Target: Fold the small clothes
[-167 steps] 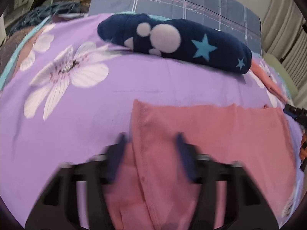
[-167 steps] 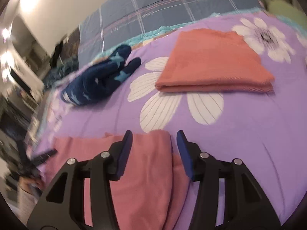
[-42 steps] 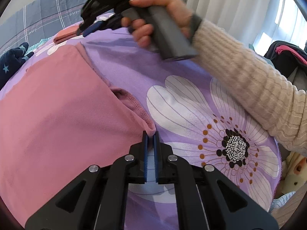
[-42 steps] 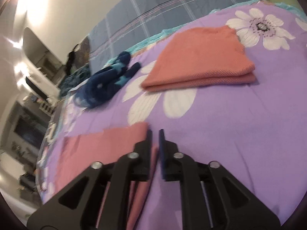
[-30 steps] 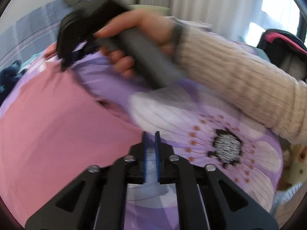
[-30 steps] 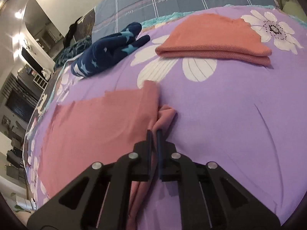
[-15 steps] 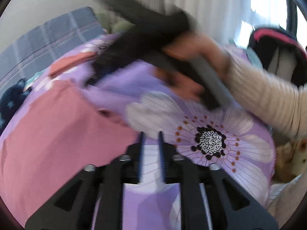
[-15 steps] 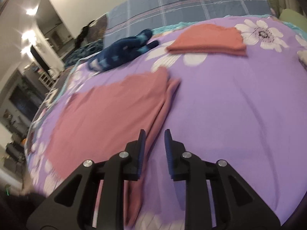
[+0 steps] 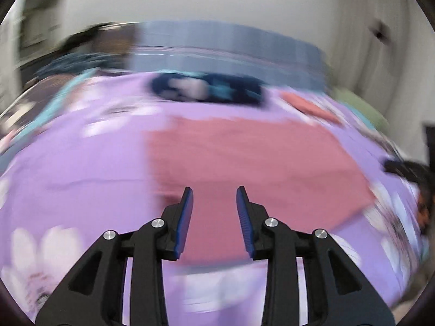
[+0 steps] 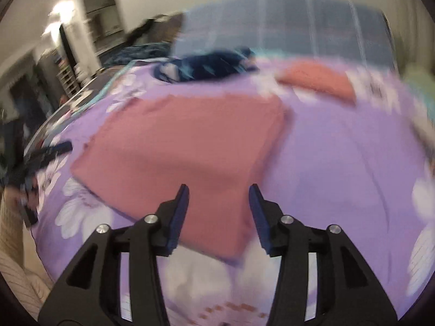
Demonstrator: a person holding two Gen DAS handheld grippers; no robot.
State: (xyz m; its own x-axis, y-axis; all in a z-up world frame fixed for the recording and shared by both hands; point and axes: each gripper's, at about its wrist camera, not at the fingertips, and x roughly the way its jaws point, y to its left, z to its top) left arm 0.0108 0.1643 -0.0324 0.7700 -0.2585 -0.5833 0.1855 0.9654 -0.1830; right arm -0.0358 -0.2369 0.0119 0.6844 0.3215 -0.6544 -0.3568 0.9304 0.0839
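1. Left gripper point(image 9: 214, 190): fingers point(image 9: 186, 217) spread, empty, poised over the near edge of the pink garment point(image 9: 244, 157).
2. Right gripper point(image 10: 218, 187): spread wide, empty, over the garment's near corner.
3. Pink garment: flat on the purple floral bedspread point(image 10: 339, 163).
4. Beyond: blurred navy star-print piece point(image 10: 206, 66), folded orange cloth point(image 10: 318, 81).

The left gripper point(image 9: 214, 212) is matte black plastic, built of angular, triangulated arms with open cut-outs. Round silver screws sit at its joints, and ribbed blue pads line the inner faces of its jaws. The right gripper point(image 10: 218, 214) has the same build. A cream ribbed-knit sleeve point(image 10: 13, 279) shows at the right view's lower-left edge.
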